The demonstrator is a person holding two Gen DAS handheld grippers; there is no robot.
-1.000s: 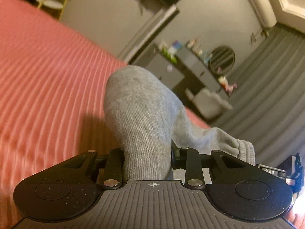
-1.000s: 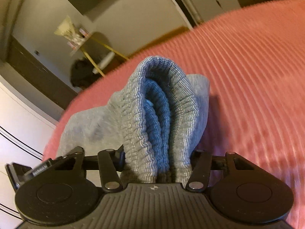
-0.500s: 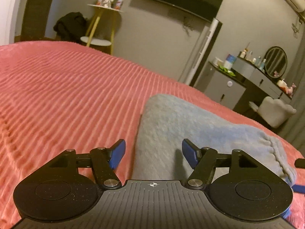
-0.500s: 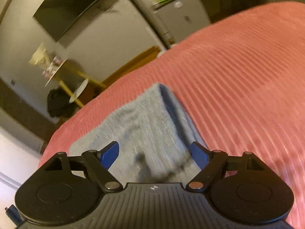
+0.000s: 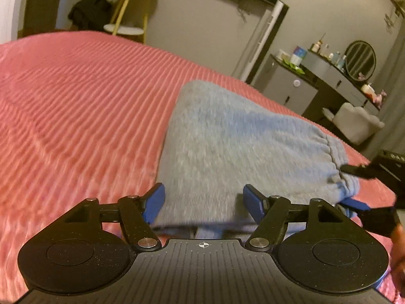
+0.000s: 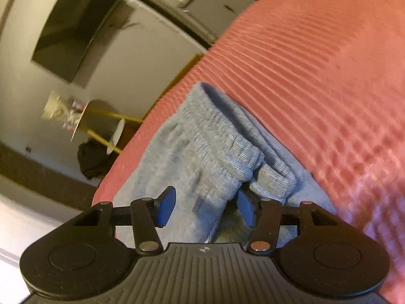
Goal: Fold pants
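Note:
Grey sweatpants (image 5: 240, 141) lie folded on the pink ribbed bedspread (image 5: 76, 106). In the left wrist view my left gripper (image 5: 203, 204) is open, its blue pads on either side of the near edge of the pants, not clamping them. In the right wrist view the pants (image 6: 202, 147) show their elastic waistband (image 6: 227, 139) and stacked layers. My right gripper (image 6: 206, 209) is open, with the fabric edge lying between its pads. The right gripper also shows at the right edge of the left wrist view (image 5: 367, 207).
The pink bedspread (image 6: 316, 76) stretches to both sides of the pants. Beyond the bed stand a yellow-legged side table (image 5: 129, 7), a wall TV (image 6: 73, 30), a grey dresser with bottles (image 5: 316, 76) and a white chair (image 5: 357, 124).
Both grippers held the pants lifted a second ago. They opened and let the fabric drop flat on the bed, and have since drawn back slightly.

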